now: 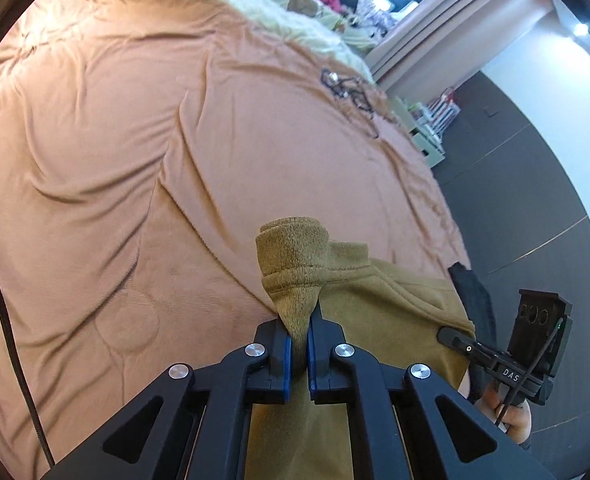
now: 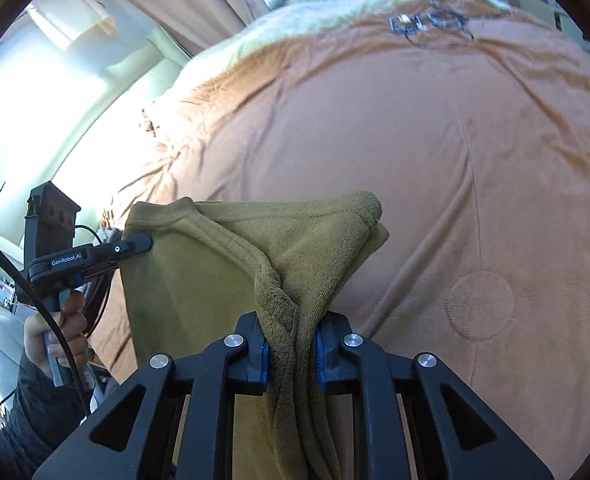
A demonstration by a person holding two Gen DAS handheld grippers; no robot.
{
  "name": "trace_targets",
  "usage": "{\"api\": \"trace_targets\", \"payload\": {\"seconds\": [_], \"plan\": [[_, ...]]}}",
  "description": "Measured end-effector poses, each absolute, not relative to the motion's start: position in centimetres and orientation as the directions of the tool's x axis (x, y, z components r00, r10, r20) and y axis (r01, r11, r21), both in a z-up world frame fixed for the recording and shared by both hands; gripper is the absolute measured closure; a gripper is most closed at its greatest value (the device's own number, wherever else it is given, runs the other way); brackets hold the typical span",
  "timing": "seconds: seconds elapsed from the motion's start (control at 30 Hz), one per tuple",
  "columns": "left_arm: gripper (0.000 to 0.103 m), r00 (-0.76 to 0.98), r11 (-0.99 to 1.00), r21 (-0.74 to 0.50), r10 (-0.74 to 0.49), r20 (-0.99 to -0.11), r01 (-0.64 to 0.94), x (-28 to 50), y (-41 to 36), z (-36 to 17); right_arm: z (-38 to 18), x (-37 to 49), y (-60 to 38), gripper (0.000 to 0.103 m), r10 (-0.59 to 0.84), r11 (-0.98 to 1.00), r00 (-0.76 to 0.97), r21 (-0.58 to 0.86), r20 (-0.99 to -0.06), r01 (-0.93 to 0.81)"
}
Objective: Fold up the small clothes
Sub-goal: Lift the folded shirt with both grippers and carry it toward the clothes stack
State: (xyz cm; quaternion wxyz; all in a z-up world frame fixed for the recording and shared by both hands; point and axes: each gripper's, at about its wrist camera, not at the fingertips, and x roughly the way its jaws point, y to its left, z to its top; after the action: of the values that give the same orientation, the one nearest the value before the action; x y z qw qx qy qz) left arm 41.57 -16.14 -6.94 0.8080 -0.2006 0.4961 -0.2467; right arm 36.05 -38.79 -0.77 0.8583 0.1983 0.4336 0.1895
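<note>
Black tool (image 1: 299, 344), blue pads (image 1: 286, 364), silver screws (image 1: 254, 349), dark sleeve (image 2: 35, 400)

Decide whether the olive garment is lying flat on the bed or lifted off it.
Lifted. The olive garment hangs stretched between the left tool and right tool, both pinching bunched cloth above the orange bedspread.

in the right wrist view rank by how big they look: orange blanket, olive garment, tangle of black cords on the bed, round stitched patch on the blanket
1. orange blanket
2. olive garment, though enlarged by nearness to the camera
3. and 4. tangle of black cords and round stitched patch: look alike in size, and the cords lie farther away, so unranked
</note>
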Motion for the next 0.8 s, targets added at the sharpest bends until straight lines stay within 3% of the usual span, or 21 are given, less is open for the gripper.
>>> {"api": "trace_targets", "payload": {"seconds": [0.43, 0.8], "plan": [[0.098, 0.513, 0.762, -0.585, -0.632, -0.580, 0.277, 34.9, -11.3, 2.7, 8.2, 25.6, -36.9, 0.090, 0.504, 0.854, 0.669, 0.433, -0.546, -0.290], [0.098, 0.652, 0.763, -0.567, -0.605, -0.457, 0.310, 28.9, -4.4, 10.6, 12.1, 18.2, -33.6, 0.090, 0.544, 0.835, 0.709, 0.370, -0.449, -0.407]]}}
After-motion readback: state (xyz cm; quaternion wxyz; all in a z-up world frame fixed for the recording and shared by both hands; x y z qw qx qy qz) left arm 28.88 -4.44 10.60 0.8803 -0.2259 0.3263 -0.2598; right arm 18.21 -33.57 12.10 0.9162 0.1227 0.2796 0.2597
